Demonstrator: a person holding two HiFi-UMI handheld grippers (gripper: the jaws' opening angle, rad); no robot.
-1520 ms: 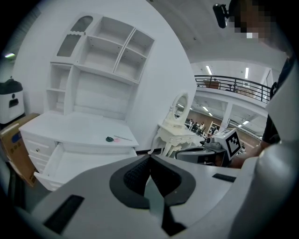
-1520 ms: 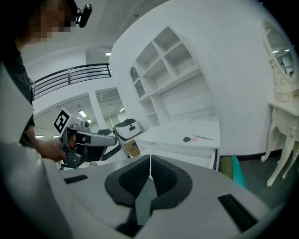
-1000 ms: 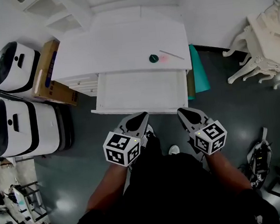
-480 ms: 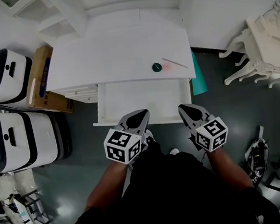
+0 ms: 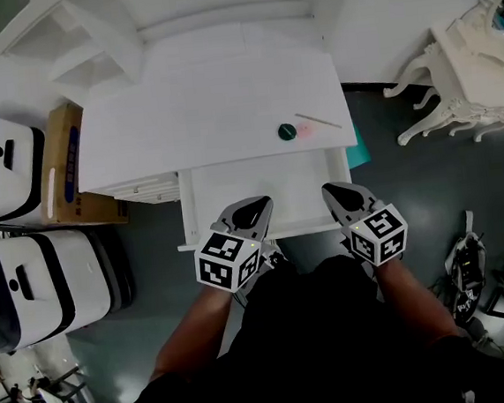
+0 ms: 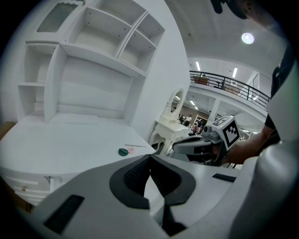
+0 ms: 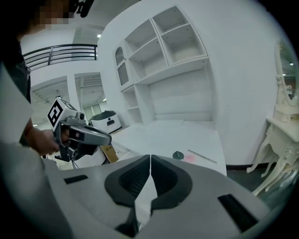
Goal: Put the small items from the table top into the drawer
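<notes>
Small items on the white table top (image 5: 207, 103), near its right front corner:
- dark green round disc (image 5: 287, 132)
- pale pink bit (image 5: 303, 128) just right of the disc (touching or not, too small to tell)
- thin pale stick (image 5: 318, 121) lying slantwise just past the pink bit

All three up on the table, none in the drawer (image 5: 273, 185). Drawer pulled open under the table's front edge, white inside.

Left gripper (image 5: 254, 207) held low over the drawer's front rim, jaws pressed together tip to tip, nothing between them. Right gripper (image 5: 335, 191) level with it and well apart, jaws likewise closed and empty. Both pointing toward the table, marker cubes toward the person, forearms behind.

Only the open drawer and bare table top between the jaws and the items.

Around:
- white shelves (image 5: 85, 31) at the back of the table
- two white machines (image 5: 27, 262) with black panels on the dark floor at left
- cardboard box (image 5: 64, 161) between the farther machine and the table
- teal panel (image 5: 359, 152) by the table's right side
- ornate white furniture (image 5: 463, 87) far right
</notes>
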